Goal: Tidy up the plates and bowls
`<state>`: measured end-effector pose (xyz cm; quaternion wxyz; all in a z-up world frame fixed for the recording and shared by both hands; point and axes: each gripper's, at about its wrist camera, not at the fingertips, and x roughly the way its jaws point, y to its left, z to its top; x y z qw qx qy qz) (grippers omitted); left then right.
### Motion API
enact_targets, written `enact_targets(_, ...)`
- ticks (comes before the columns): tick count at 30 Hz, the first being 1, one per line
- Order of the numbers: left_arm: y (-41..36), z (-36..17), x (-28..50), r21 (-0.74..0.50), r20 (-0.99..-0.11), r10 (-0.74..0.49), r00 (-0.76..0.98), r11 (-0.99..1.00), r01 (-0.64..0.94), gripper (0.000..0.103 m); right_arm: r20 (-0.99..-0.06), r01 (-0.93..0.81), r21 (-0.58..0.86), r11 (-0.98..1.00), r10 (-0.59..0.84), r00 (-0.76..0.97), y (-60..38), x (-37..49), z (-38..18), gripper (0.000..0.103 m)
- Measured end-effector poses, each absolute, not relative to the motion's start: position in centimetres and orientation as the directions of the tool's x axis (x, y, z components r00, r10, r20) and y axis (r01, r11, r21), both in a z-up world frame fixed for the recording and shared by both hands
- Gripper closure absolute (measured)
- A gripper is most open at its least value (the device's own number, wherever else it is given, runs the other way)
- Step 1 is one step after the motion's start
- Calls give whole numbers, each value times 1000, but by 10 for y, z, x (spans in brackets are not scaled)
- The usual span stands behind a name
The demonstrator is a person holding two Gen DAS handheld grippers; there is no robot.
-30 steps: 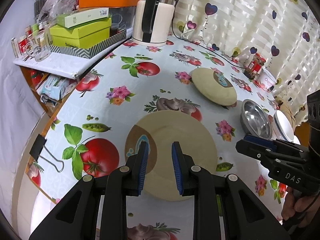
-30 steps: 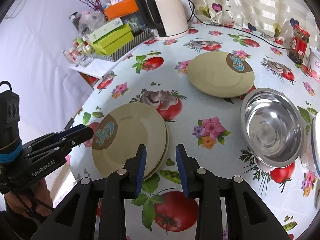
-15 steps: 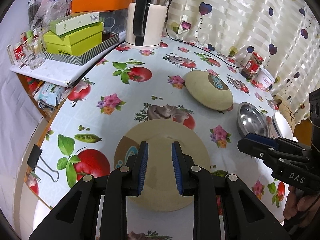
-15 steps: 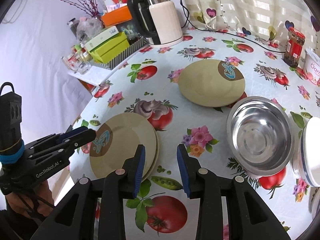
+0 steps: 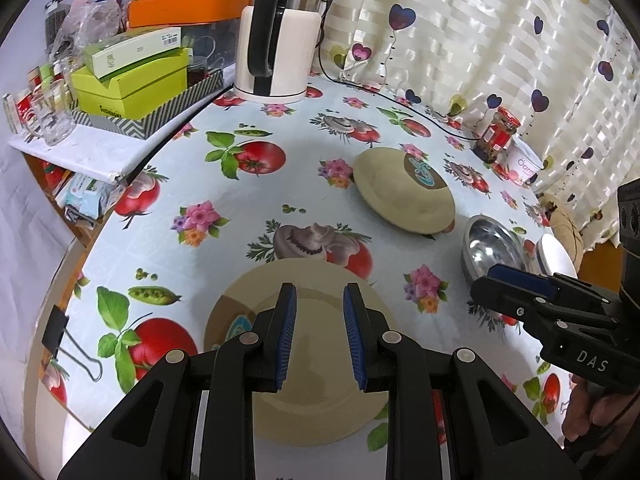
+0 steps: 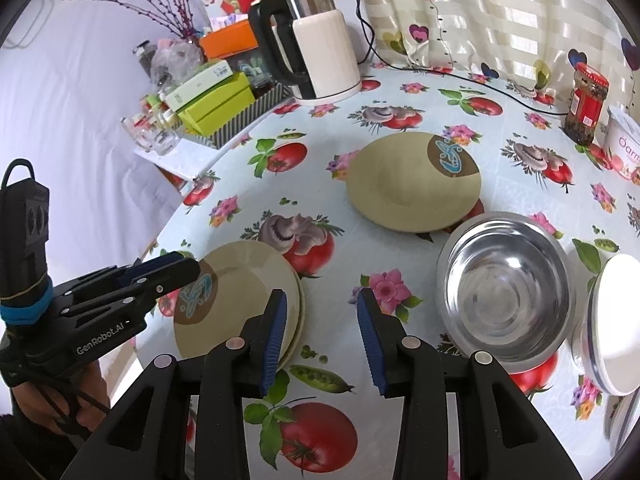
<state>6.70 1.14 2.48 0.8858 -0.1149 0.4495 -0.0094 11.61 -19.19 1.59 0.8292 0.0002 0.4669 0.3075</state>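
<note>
Two beige plates lie stacked [image 5: 312,360] near the table's front edge, a brown patch with a blue mark at their left. My left gripper [image 5: 320,320] hovers over this stack, open, with nothing between its pads. A third beige plate [image 6: 412,184] lies alone farther back. To its right sit a steel bowl [image 6: 506,288] and a white bowl [image 6: 616,324]. My right gripper [image 6: 320,320] hangs above the tablecloth between the plate stack [image 6: 236,292] and the steel bowl. Its jaws are opening and hold nothing. The left gripper [image 6: 172,268] shows at the stack's left rim.
A white electric kettle [image 5: 276,40] with its cable stands at the back. Green boxes [image 5: 132,80] and glassware fill a shelf at the left. A red-lidded jar [image 6: 588,108] and a tub [image 6: 628,148] stand back right. A binder clip [image 5: 60,332] grips the table's left edge.
Both grippers have drawn back a little from the plate stack, so more of the table shows. The right gripper's jaws stand wider than before. The dishes have not moved.
</note>
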Motion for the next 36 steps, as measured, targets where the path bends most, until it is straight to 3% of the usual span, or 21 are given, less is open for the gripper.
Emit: enact_targets(36,-18,9,182,-288,-807,-215,550,957,-48,79,-793,-408,283,868,451,410,-233,225,11,66)
